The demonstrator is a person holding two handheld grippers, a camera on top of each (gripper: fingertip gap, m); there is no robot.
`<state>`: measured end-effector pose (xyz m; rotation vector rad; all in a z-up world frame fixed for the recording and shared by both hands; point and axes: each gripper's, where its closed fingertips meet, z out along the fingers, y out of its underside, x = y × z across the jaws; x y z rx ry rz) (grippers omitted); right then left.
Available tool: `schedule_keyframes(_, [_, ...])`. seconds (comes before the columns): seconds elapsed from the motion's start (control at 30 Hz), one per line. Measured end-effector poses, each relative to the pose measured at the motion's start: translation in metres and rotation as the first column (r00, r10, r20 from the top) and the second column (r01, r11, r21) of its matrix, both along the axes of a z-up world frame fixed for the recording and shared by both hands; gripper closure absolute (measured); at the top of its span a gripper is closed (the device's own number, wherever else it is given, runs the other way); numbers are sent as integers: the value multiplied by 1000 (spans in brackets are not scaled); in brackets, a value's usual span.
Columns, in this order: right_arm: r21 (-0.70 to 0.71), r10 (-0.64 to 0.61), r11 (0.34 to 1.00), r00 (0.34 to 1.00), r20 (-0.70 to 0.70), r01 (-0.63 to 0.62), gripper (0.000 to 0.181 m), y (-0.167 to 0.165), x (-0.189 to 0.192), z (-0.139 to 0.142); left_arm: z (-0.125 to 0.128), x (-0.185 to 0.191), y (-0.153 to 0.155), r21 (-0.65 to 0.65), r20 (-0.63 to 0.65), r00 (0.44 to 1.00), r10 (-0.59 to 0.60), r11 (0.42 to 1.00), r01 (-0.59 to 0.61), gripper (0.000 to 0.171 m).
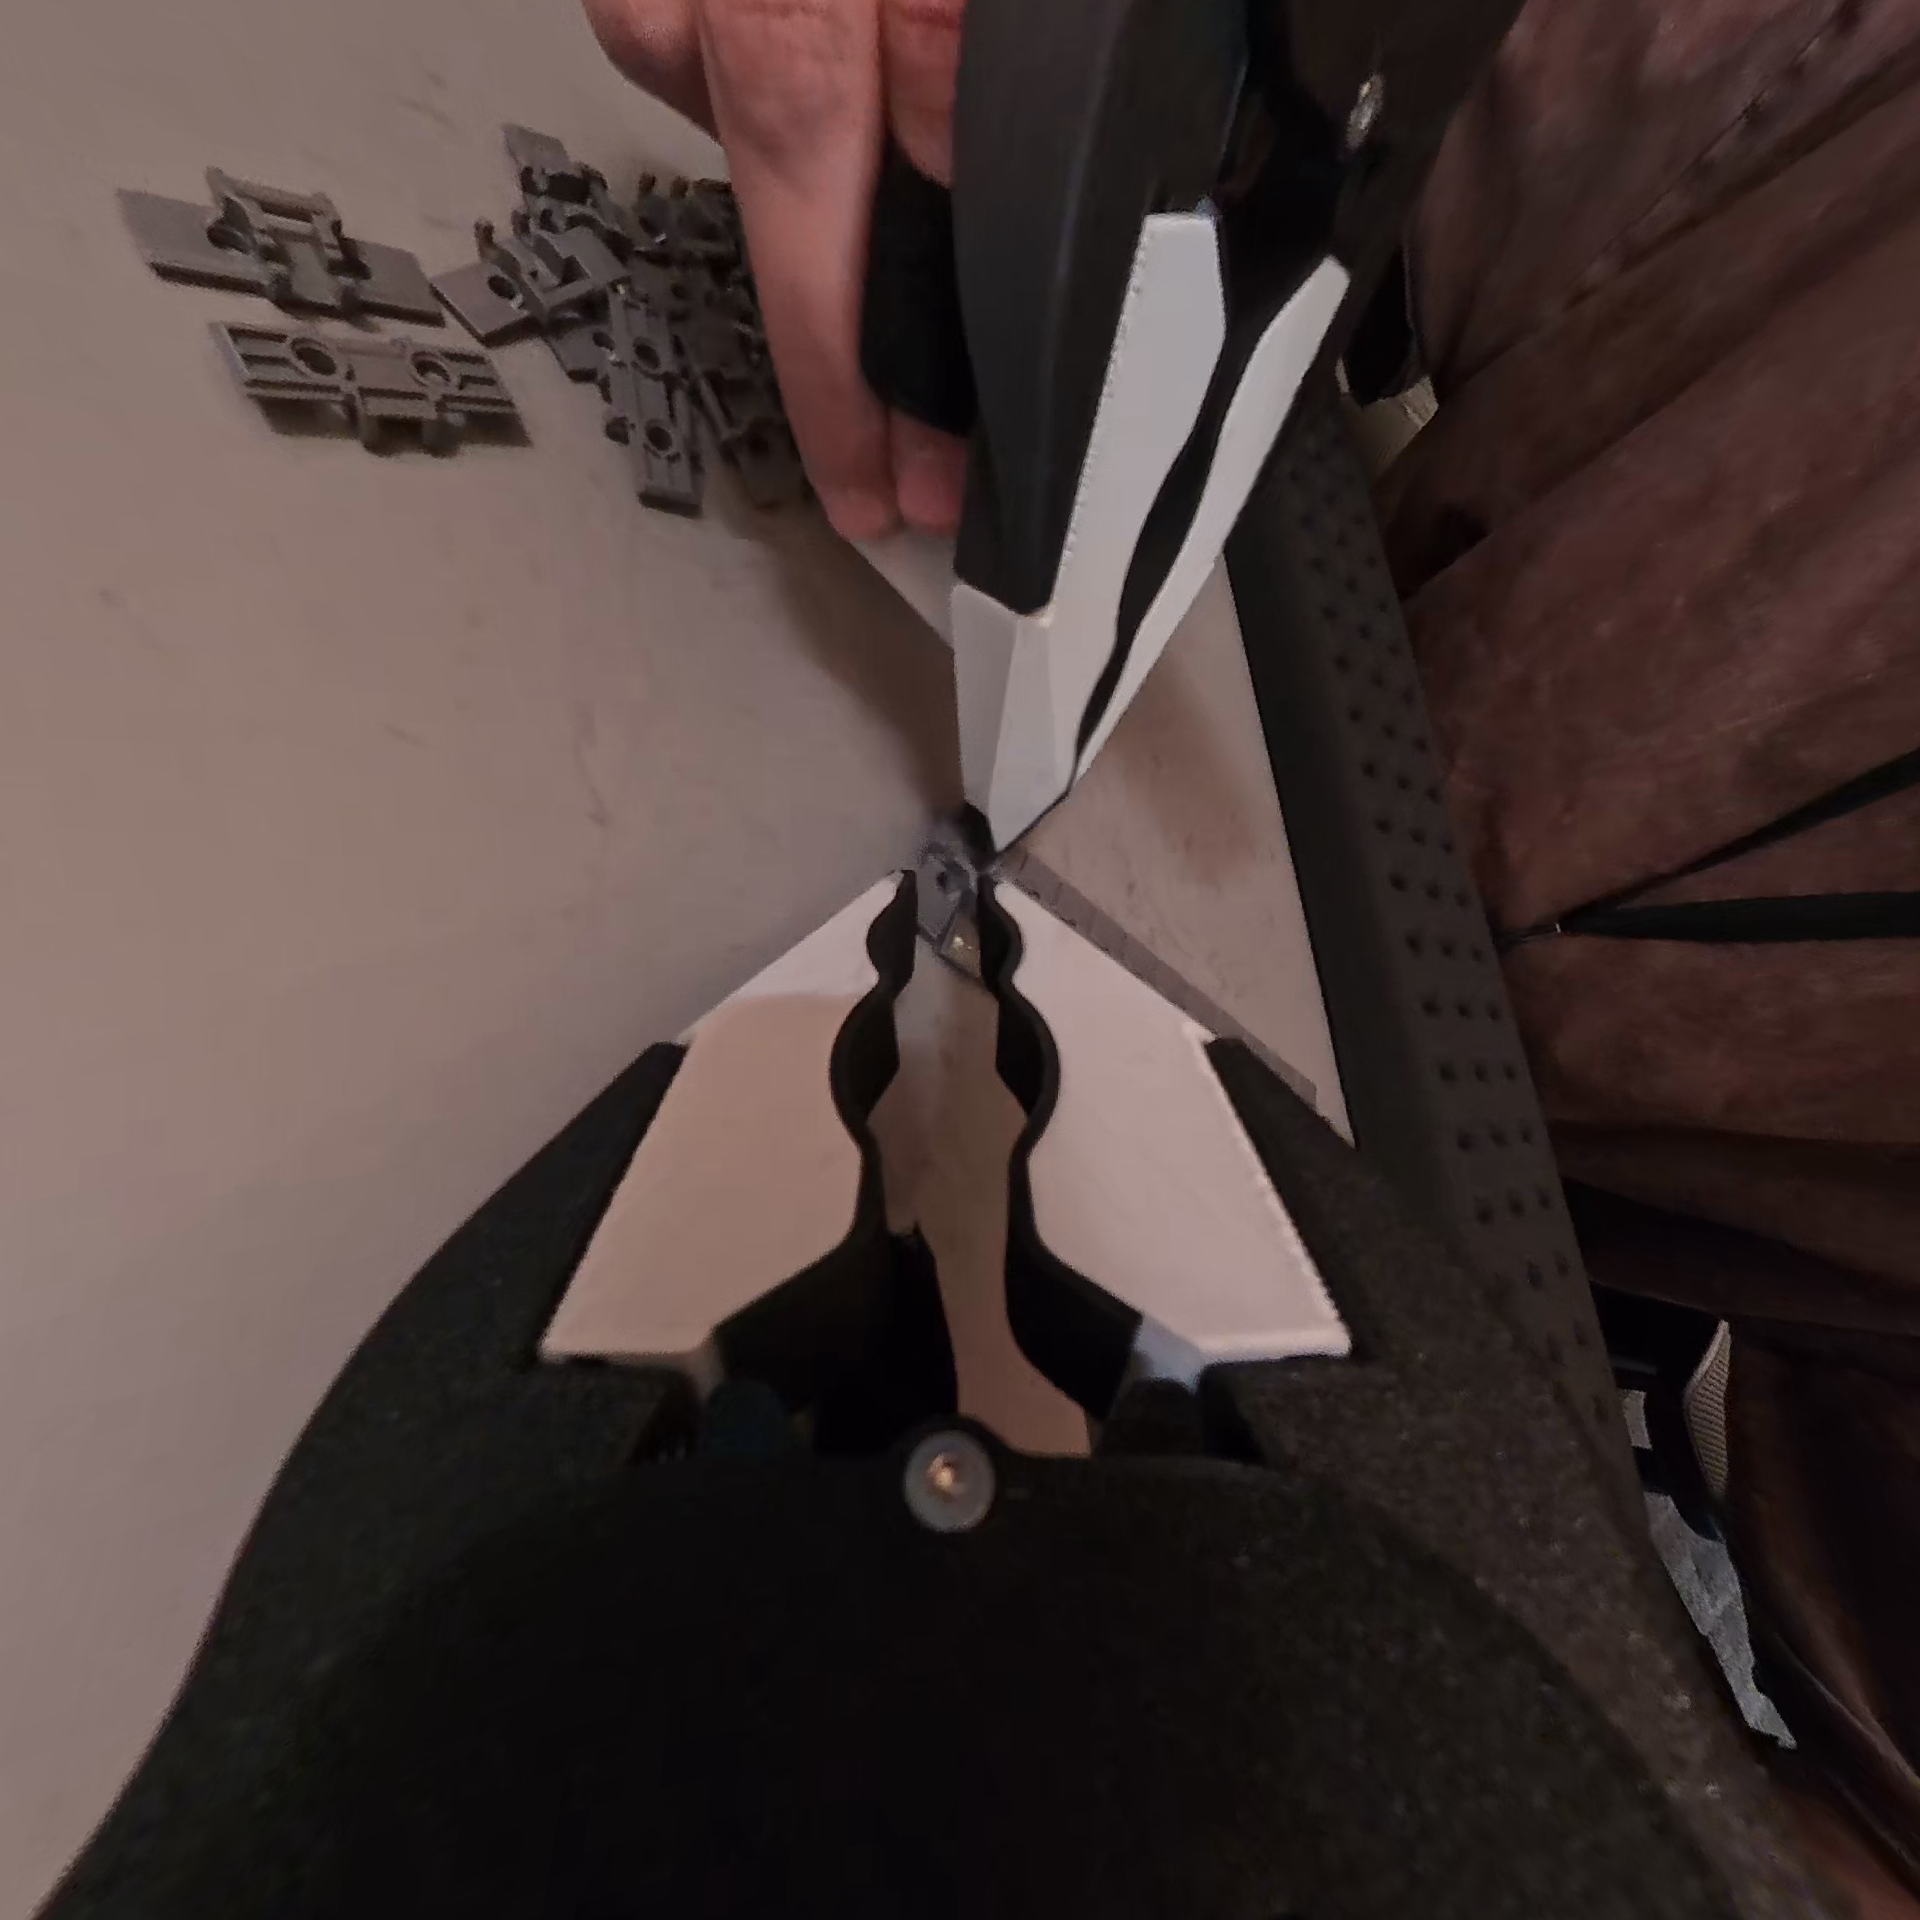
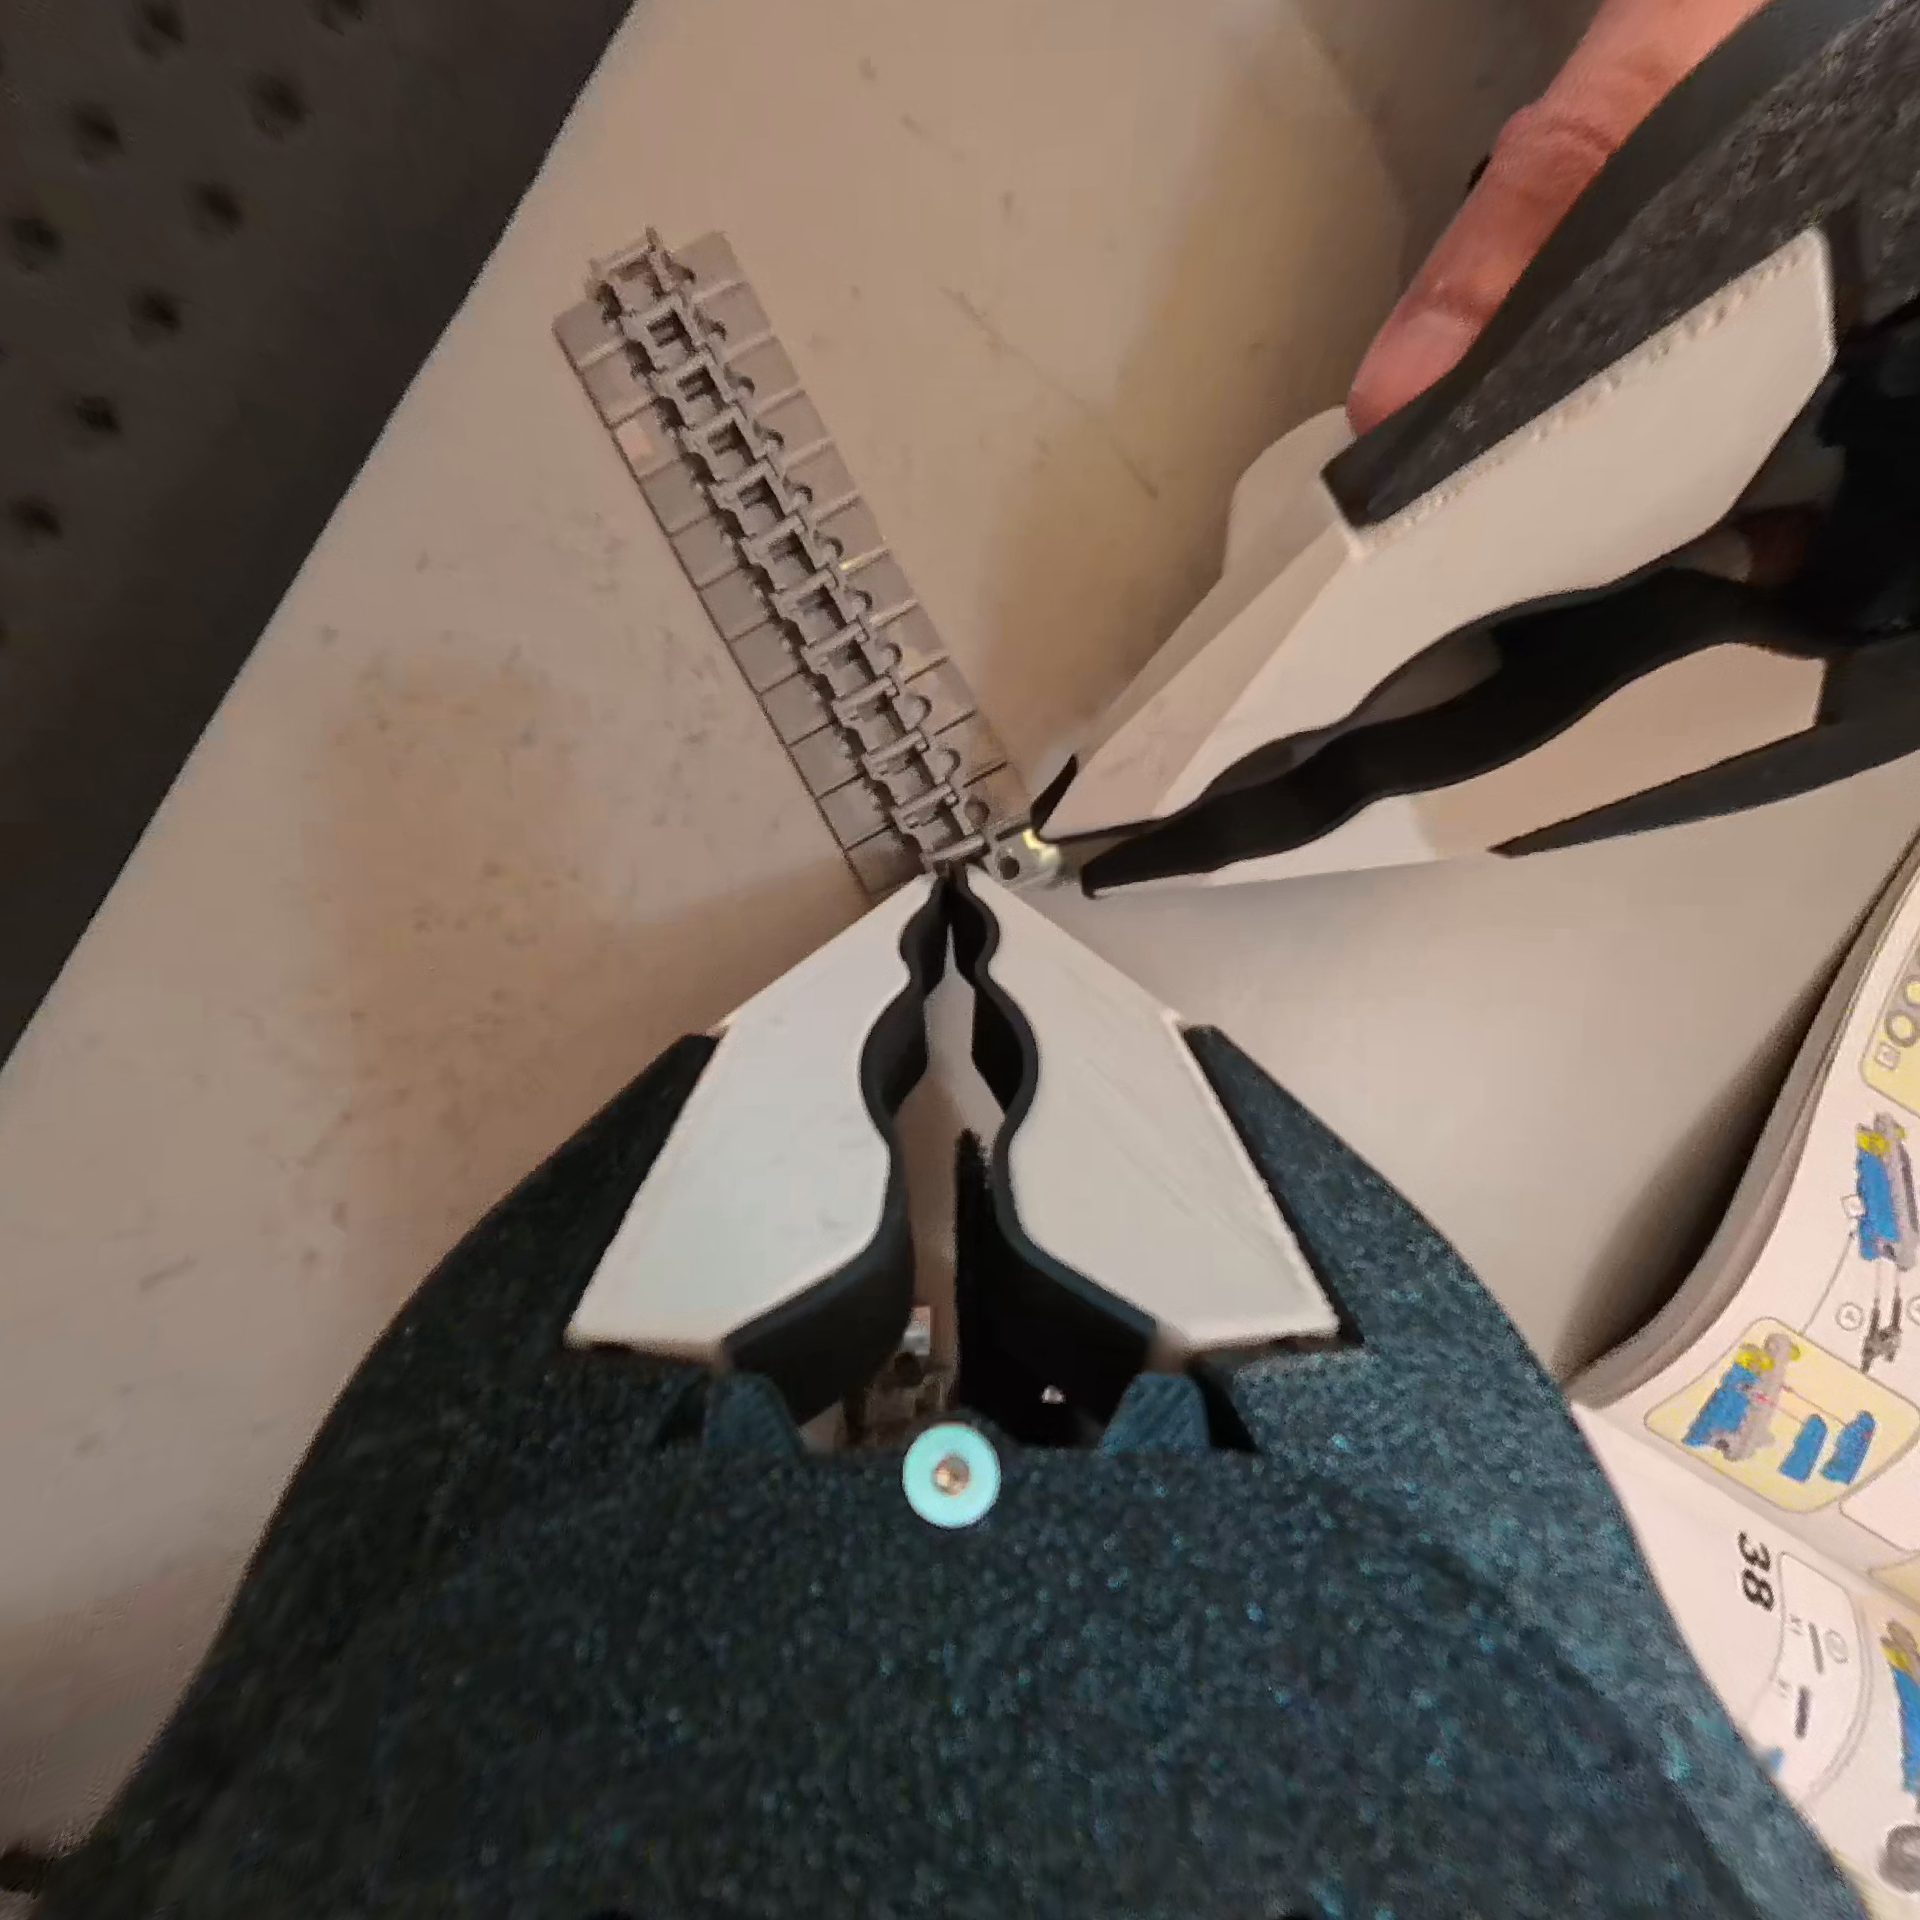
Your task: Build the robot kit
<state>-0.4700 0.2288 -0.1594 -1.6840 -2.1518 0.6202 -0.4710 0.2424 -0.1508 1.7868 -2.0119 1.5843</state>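
Both grippers meet tip to tip over the beige table (image 2: 312, 935). The right gripper (image 2: 951, 894) is pinched onto the near end of a long grey track strip (image 2: 779, 561) lying flat. The left gripper (image 1: 951, 904) is clamped on a small grey link (image 1: 948, 914) right at that same end (touching it, looks like). Loose grey links (image 1: 364, 395) sit in a pile further off, and an instruction booklet (image 2: 1766, 1351) lies on the right.

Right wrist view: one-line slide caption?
Right tongs shut on the near end of a grey track-link chain; left tongs pinch a small grey link beside it.
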Motion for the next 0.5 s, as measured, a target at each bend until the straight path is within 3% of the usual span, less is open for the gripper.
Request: schedule_keyframes(0.5, [-28, -31, 999, 999, 8, 31, 181, -1, -1, -4, -11, 1, -14, 61, -46, 998, -43, 997, 45, 162])
